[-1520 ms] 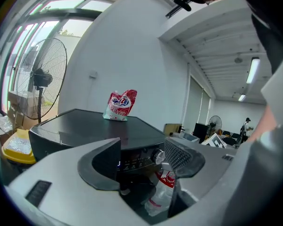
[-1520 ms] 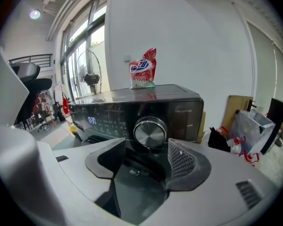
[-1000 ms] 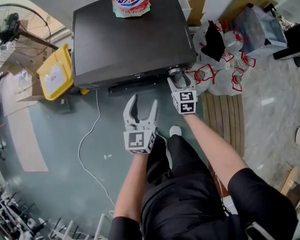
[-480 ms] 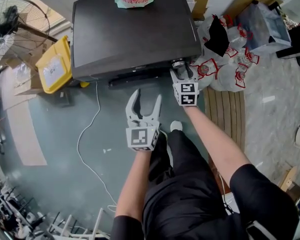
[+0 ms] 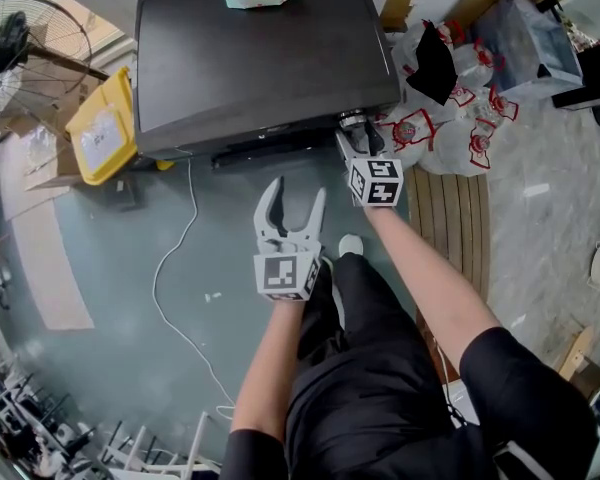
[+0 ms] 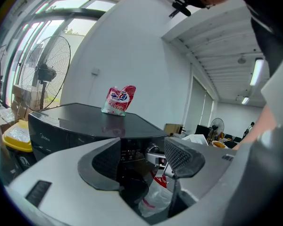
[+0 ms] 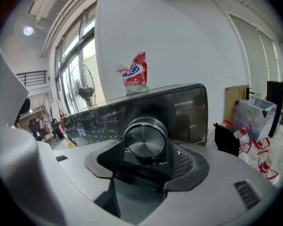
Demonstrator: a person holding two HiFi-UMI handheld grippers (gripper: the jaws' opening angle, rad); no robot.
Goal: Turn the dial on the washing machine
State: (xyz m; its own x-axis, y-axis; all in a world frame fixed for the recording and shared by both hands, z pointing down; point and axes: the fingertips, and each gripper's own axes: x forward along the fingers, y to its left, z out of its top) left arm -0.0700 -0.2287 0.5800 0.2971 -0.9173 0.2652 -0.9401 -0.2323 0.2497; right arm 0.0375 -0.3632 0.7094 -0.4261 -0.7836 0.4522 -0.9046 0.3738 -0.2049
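Right gripper view: right gripper (image 7: 144, 150) clamps dial (image 7: 145, 136) at washing machine (image 5: 260, 58) right edge; left gripper (image 5: 295, 190) gapes empty over floor (image 5: 130, 268).

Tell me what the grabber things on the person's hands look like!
The left gripper and right gripper are pale grey plastic claws with two curved jaws lined with dark bumpy pads. Each carries a white cube with black square markers. The person wears black short sleeves.
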